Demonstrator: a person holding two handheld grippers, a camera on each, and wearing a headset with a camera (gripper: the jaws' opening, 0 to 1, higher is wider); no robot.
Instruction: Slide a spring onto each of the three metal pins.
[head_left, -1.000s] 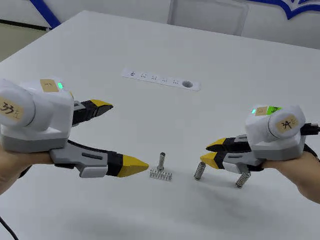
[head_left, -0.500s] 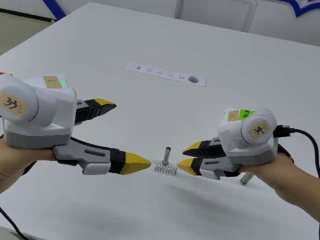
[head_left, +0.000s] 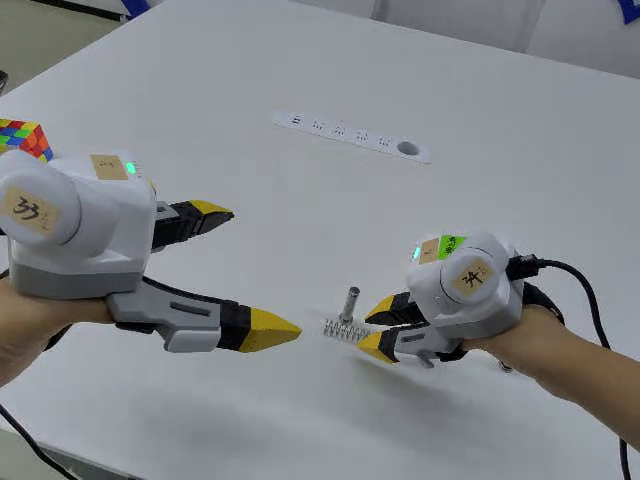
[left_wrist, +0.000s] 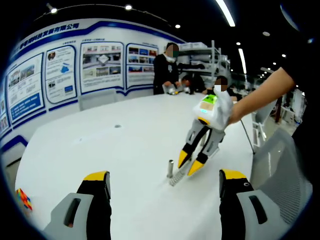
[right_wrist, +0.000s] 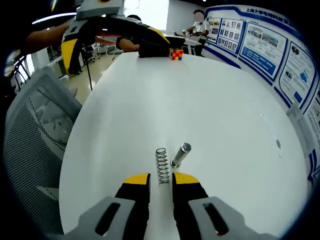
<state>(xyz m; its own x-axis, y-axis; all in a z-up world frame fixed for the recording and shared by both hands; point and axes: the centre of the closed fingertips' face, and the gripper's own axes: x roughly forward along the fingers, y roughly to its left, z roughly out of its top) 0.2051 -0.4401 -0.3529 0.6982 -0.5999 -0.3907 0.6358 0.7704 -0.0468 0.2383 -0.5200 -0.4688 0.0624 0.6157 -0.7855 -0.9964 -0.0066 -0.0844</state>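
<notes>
Though blurry, R claw (head_left: 370, 331) prob. now at spring (head_left: 340, 329).

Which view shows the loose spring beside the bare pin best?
Right gripper view: the spring lies full-length beside the pin, unobstructed. Head view shows it short, at the right gripper's tips; left gripper view shows it tiny.

Left claw (head_left: 250, 270): white housing, grey-black jaws, yellow tips, green lamp, handwritten label "33". Right claw (head_left: 372, 330): same colours, handwritten label, black cable (head_left: 548, 264) at rear.
</notes>
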